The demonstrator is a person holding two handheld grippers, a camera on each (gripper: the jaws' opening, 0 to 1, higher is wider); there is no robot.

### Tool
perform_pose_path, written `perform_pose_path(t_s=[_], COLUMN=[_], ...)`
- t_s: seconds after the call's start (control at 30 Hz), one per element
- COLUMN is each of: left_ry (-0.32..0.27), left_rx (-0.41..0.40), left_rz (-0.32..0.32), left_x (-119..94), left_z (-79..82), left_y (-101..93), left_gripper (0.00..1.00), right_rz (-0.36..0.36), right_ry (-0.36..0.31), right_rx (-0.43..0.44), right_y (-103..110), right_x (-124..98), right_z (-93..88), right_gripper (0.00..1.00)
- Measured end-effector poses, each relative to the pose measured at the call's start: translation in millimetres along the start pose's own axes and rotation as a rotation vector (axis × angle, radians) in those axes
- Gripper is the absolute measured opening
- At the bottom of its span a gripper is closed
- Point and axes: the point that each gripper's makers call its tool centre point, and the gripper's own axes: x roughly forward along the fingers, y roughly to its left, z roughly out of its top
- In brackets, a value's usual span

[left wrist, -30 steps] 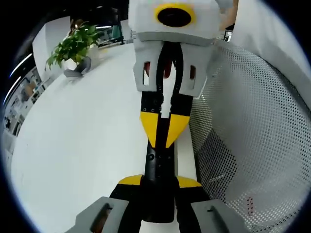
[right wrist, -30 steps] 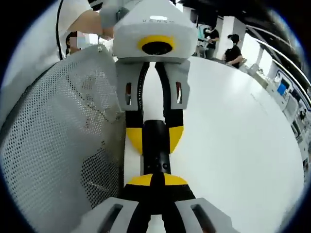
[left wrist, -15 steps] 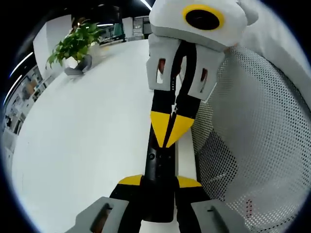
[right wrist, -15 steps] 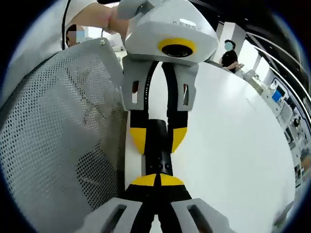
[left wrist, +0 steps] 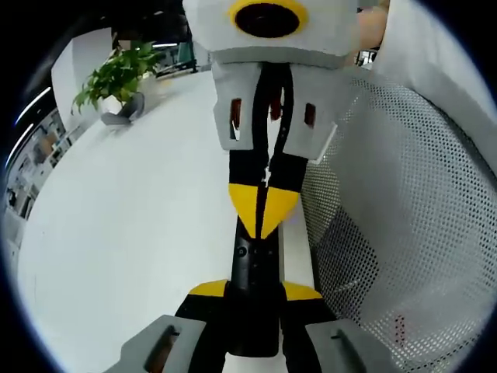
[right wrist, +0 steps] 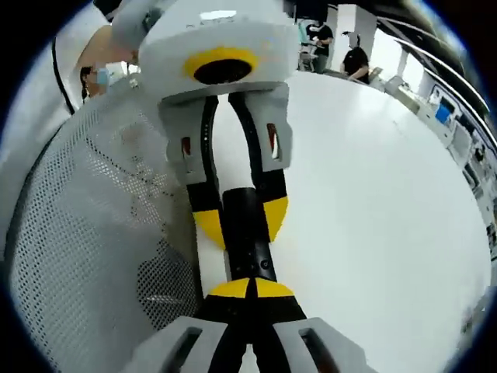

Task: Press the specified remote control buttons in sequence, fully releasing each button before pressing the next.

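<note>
Left tool (left wrist: 255,291): I see its two jaws held apart by the remote (left wrist: 252,264), one yellow tip on each long side, pinching it near its close end.
Left tool, from the right gripper view: it faces me as the grey tool (right wrist: 239,219) ahead, with its yellow tips on either side of the remote (right wrist: 247,245).
Right tool (right wrist: 248,289): its jaws are pressed together, so the yellow tips meet in one point with nothing between them.
Right tool, from the left gripper view: it comes down from ahead (left wrist: 262,210), jaws together, with the joined yellow point set on the far end of the remote.
Contact: the point looks to me to be touching the remote's upper face. I cannot tell which button lies under it, as the buttons are too small to make out.
Remote: black and slim, it runs straight ahead along the left tool's jaws, spanning the space between the two tools and held above the worktop (left wrist: 132,217).
Worktop: white and bare around the tools. It spreads to the left of the left tool and to the right of the right tool (right wrist: 373,194).
Mesh panel: white and perforated, it stands just beside the remote, right of the left tool (left wrist: 404,194) and left of the right tool (right wrist: 85,233).
Plant: a green potted plant (left wrist: 116,74) sits on the worktop, far ahead and to the left of the left tool.
People: two figures (right wrist: 357,58) stand well beyond the worktop, ahead and to the right of the right tool.
</note>
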Motion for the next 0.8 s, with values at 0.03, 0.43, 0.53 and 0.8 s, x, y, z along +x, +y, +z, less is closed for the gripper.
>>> perform_pose_path(t_s=[0.03,0.43,0.53,0.8], left_ry=[0.000,0.005,-0.004,0.019], left_rx=[-0.004,-0.006,-0.001,0.021], left_rz=[0.002,0.011,0.009,-0.003], left_x=[0.1,0.7,0.6,1.1], left_z=[0.0,-0.3,-0.6,-0.6], left_y=[0.1,-0.1,-0.2,-0.6], left_gripper=[0.24,0.24,0.24,0.24], right_rz=[0.015,-0.012,-0.028,-0.051], right_ry=[-0.003,0.095,0.152,0.213], right_rx=[0.036,0.019,0.036,-0.036], right_y=[-0.1,-1.4,-2.4,-2.0], right_x=[-1.3,-4.4,-2.8,-1.7], right_z=[-0.7,-8.5,-8.4,-10.0], right_gripper=[0.00,0.00,0.00,0.00])
